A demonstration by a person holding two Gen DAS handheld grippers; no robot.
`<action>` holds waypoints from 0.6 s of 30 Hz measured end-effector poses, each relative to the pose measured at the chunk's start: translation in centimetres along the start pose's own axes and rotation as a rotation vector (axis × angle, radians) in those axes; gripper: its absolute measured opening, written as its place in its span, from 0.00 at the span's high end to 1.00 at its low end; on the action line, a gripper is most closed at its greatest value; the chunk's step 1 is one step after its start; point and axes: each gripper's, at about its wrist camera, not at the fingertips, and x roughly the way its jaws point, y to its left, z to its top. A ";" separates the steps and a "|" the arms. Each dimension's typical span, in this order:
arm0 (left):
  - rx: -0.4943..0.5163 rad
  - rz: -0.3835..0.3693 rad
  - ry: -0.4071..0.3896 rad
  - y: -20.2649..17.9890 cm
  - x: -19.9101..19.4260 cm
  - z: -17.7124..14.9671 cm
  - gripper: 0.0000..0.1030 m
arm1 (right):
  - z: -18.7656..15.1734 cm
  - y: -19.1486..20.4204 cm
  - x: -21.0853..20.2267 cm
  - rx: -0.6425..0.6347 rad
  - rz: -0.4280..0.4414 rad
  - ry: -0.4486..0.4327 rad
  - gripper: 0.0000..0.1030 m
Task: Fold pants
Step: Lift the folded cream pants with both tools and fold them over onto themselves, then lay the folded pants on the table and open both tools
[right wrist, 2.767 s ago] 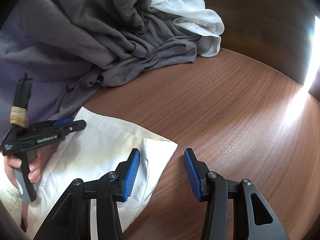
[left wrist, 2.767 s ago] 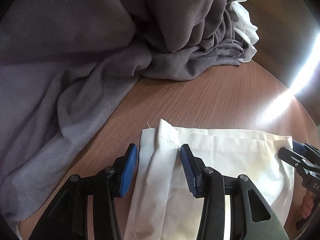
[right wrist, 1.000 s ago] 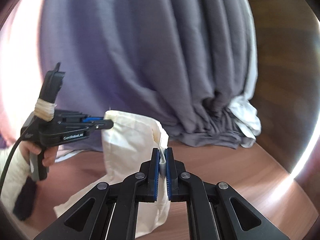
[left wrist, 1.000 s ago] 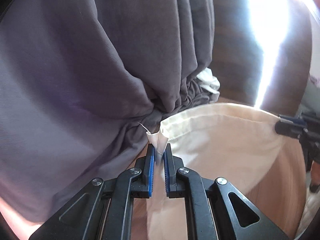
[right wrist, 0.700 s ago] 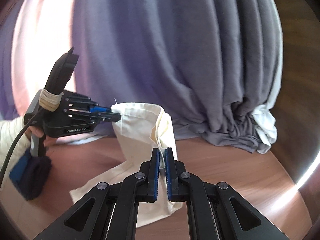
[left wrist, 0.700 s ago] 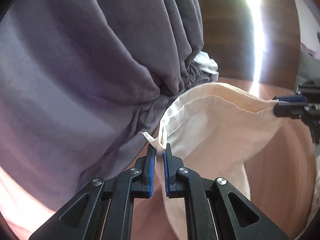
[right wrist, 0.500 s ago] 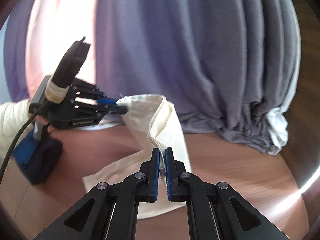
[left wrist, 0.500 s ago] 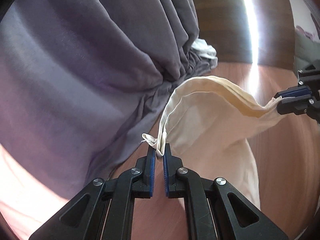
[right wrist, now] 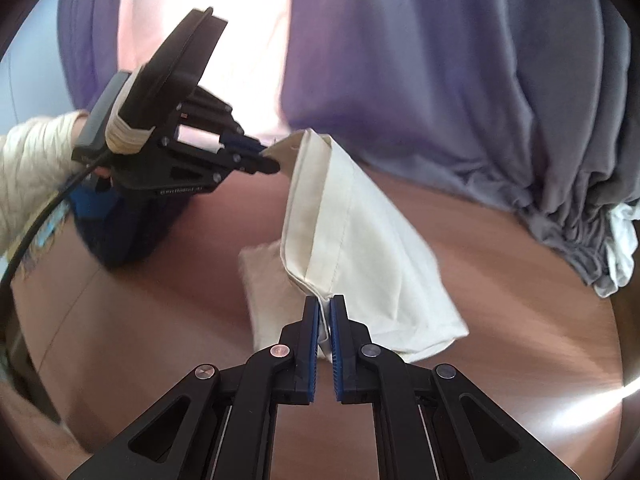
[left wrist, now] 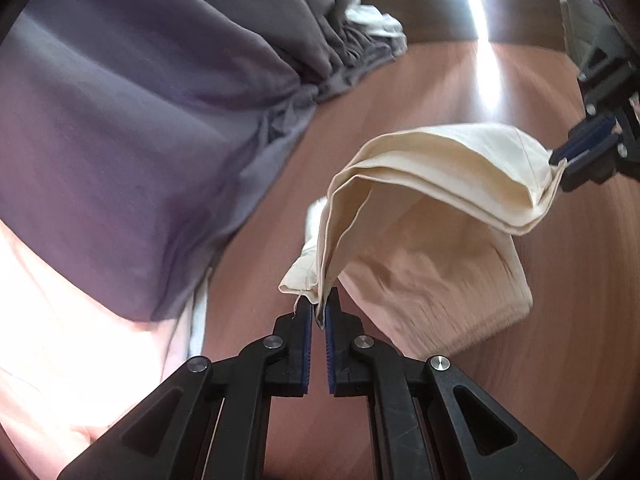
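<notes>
Now | left tool point(left wrist: 316, 312) clenched on pants point(left wrist: 440, 168) corner | right tool point(right wrist: 325, 312) clenched on opposite corner

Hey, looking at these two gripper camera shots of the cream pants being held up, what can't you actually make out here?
- Cream fabric pants: left wrist view, the lower part near the brown wooden table is motion-blurred; whether it touches is unclear.
- Left gripper: its own closed fingers hide the pinched cloth.
- Right gripper: same in the right wrist view.
- Dark blue object: right wrist view, hidden behind the left gripper, unidentifiable.
- Grey draped fabric: cut off by the frame edge.
</notes>
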 end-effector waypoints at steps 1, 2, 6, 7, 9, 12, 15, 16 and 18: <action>0.015 0.006 0.008 -0.4 0.0 -0.2 0.93 | -0.4 0.2 0.2 -0.012 0.009 0.018 0.93; 0.034 0.006 0.018 -0.9 0.0 -0.3 0.93 | -0.7 0.4 0.1 -0.018 0.015 0.029 0.93; 0.078 0.008 0.054 -2.0 0.1 -1.0 0.93 | -1.6 0.7 0.2 -0.050 0.034 0.076 0.93; 0.087 0.008 0.064 -2.2 0.2 -1.1 0.93 | -1.8 0.8 0.3 -0.055 0.037 0.086 0.93; 0.104 0.001 0.089 -2.5 0.5 -1.2 0.90 | -2.3 0.8 0.6 -0.063 0.043 0.105 0.93; 0.101 -0.019 0.125 -2.4 0.7 -1.4 0.86 | -2.4 0.3 1.5 -0.057 0.056 0.147 0.93; 0.097 -0.026 0.139 -2.6 -0.2 -1.7 0.71 | -2.8 0.2 2.2 -0.056 0.057 0.209 0.91; 0.096 -0.037 0.141 -2.7 -0.6 -1.8 0.69 | -2.9 0.3 2.1 -0.058 0.060 0.220 0.91; 0.094 -0.058 0.147 -2.9 -1.2 -2.0 0.59 | -3.1 0.5 1.7 -0.066 0.066 0.230 0.88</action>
